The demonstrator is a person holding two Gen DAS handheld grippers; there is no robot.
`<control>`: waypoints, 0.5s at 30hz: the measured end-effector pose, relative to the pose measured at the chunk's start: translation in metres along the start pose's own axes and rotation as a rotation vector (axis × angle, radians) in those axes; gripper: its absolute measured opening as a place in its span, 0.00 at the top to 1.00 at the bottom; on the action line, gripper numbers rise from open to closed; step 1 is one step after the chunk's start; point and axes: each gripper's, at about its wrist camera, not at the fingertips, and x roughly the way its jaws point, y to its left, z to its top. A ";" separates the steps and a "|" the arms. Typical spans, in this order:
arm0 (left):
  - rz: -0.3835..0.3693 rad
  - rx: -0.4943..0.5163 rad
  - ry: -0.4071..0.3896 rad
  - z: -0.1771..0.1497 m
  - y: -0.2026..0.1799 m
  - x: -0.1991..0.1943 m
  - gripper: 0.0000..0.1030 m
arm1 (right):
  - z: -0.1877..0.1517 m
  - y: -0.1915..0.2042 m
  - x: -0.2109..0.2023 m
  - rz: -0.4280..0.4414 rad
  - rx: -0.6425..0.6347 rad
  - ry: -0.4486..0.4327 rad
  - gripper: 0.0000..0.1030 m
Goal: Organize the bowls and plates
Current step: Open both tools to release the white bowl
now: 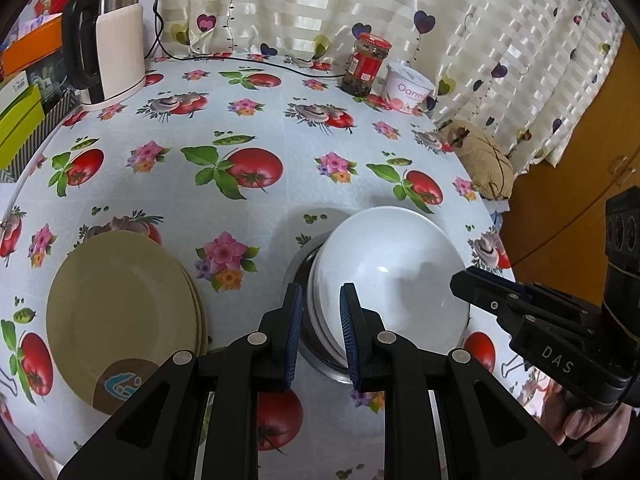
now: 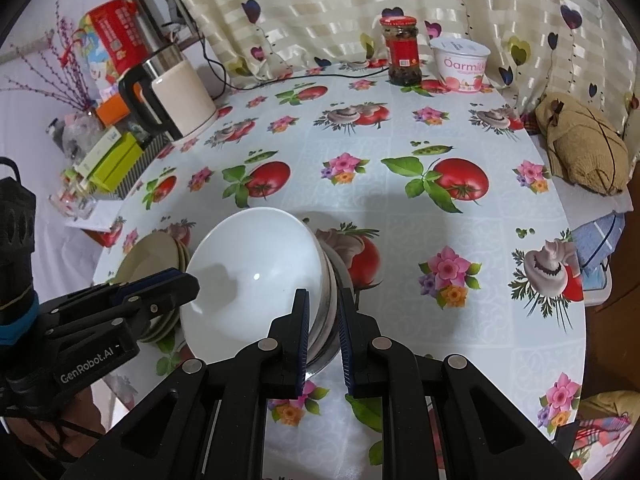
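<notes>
The top bowl point(image 1: 384, 264) sits between the 2 grippers, right of the plates point(image 1: 120, 312): right gripper point(image 2: 323, 296) jaws, nearly together, pinch its right rim, while left gripper point(image 1: 322, 294) jaws, part spread, straddle its left rim, grip unclear.

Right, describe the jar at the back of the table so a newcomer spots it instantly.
Start at the round table with its tomato-and-flower cloth and look to the far edge, by the heart-print curtain. There the jar stands upright, just left of a white yogurt tub. It is the only glass thing there: red lid, red label, dark contents.
</notes>
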 end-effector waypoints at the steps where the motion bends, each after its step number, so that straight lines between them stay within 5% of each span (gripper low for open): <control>1: -0.006 -0.005 -0.006 -0.002 0.003 -0.002 0.80 | 0.000 -0.001 -0.001 0.005 0.004 -0.001 0.86; 15: -0.057 -0.078 -0.055 0.002 0.033 -0.012 0.80 | -0.001 -0.019 -0.017 0.031 0.051 -0.043 0.81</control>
